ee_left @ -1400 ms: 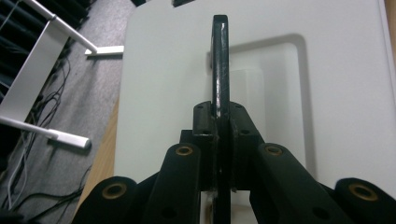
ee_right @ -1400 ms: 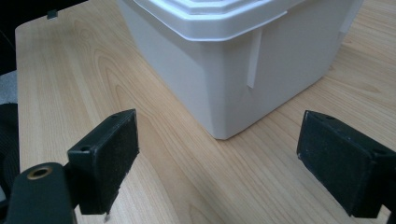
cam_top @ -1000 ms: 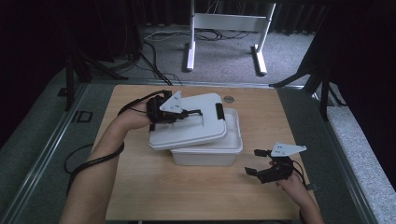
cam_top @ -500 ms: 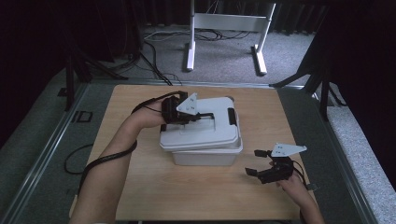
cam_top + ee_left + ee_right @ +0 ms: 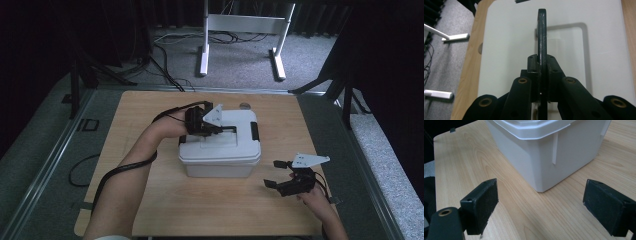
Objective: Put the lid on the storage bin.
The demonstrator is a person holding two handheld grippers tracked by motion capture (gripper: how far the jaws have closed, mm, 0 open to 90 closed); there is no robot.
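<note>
The light wooden bench (image 5: 150,210) has bare room in front. The white plastic box (image 5: 220,162) sits mid-bench, its white lid (image 5: 235,142) lined up on top. The left gripper (image 5: 231,129) pinches the lid's black handle (image 5: 542,37). The right gripper (image 5: 276,173) rests wide, near the box's front corner.

Light wooden table (image 5: 150,200), lidded white plastic box (image 5: 220,165) standing on it

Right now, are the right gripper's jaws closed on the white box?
No, in the right gripper view the right gripper stands wide open over bare table, with the white box farther off and untouched.
</note>
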